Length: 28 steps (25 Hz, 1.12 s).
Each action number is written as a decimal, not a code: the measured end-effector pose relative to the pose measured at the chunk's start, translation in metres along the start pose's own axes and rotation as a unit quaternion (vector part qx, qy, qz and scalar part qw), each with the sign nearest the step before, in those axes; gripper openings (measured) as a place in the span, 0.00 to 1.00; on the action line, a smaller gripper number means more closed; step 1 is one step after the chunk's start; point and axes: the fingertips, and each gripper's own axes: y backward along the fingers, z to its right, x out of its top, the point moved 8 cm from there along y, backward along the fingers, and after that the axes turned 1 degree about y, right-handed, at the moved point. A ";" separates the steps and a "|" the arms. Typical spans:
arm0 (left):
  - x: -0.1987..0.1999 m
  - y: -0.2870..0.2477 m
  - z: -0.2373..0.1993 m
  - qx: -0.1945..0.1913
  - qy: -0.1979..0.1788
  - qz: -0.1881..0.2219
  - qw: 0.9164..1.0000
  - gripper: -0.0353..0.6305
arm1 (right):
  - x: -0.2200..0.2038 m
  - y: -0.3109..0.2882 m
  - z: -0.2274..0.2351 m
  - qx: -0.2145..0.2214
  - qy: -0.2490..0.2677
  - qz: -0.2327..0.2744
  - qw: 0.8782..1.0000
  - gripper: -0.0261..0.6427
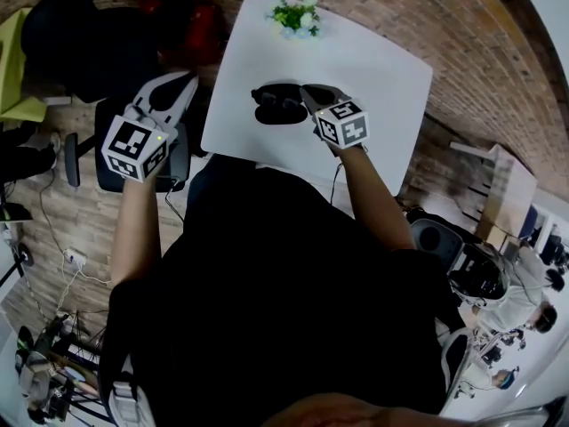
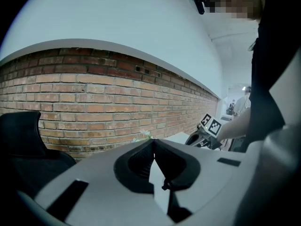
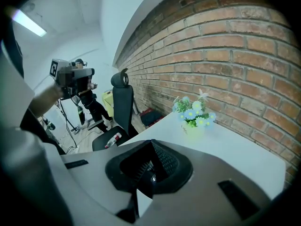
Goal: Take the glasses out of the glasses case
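A black glasses case [image 1: 276, 105] lies on the white table [image 1: 364, 65], seen as two dark lobes; I cannot make out the glasses themselves. My right gripper [image 1: 305, 90] rests at the case's right end, touching or just over it. In the right gripper view its jaws [image 3: 151, 143] meet at the tips, and a dark shape with a shiny spot shows in the gap behind them. My left gripper [image 1: 185, 80] is held off the table's left edge, away from the case. Its tips [image 2: 153, 141] are closed together with nothing between them.
A small pot of blue and white flowers [image 1: 296, 14] [image 3: 194, 116] stands at the table's far edge by the brick wall. A black office chair [image 1: 84, 38] [image 3: 121, 100] stands left of the table, under the left gripper. People stand farther back in the room.
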 end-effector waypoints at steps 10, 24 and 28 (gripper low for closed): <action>-0.004 0.001 -0.017 0.012 0.005 -0.002 1.000 0.07 | -0.017 -0.032 -0.008 0.004 0.083 -0.053 0.995 0.06; -0.013 0.004 -0.026 0.023 0.012 -0.007 1.000 0.07 | -0.054 -0.070 -0.009 0.018 0.129 -0.119 0.984 0.07; -0.016 0.006 -0.029 0.025 0.015 -0.010 1.000 0.07 | -0.060 -0.078 -0.009 0.021 0.131 -0.130 0.983 0.08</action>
